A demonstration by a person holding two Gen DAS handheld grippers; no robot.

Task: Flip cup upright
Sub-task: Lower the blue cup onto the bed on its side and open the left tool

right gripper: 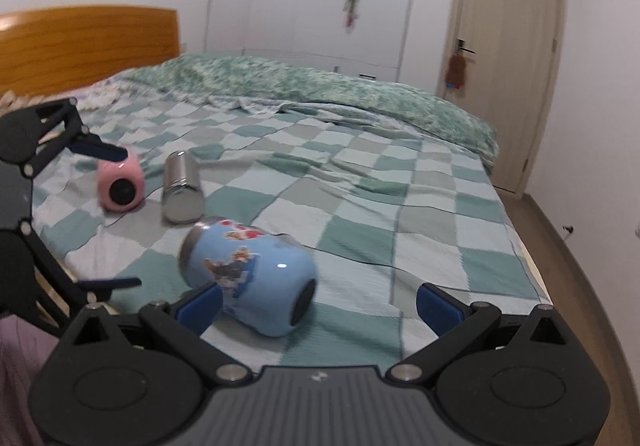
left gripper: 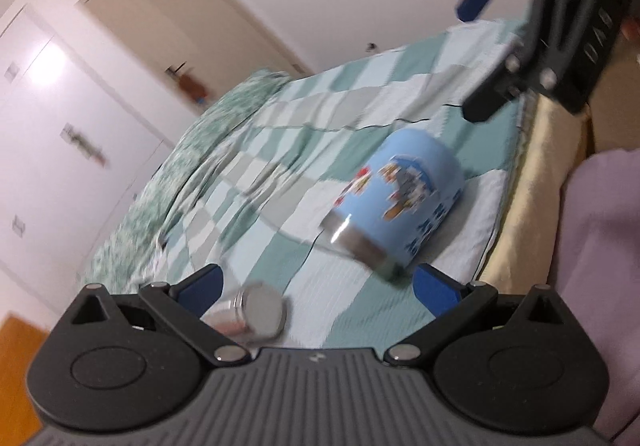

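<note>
A light blue cartoon-print cup [right gripper: 252,278] lies on its side on the checked bedspread [right gripper: 360,181]; its steel rim points away from the right gripper and its base faces that camera. My right gripper [right gripper: 320,300] is open, and the cup lies just ahead of its left finger [right gripper: 202,300]. In the left wrist view the same cup [left gripper: 400,197] lies ahead of my open left gripper [left gripper: 320,284], with its steel rim towards that camera. The left gripper also shows at the left edge of the right wrist view [right gripper: 108,217], wide open and empty.
A steel cup [right gripper: 182,187] and a pink cup [right gripper: 120,185] also lie on their sides further back on the bed. The steel cup shows near my left finger in the left wrist view [left gripper: 252,314]. A green quilt [right gripper: 320,89] is bunched at the far side. The bed edge [left gripper: 532,173] runs at the right.
</note>
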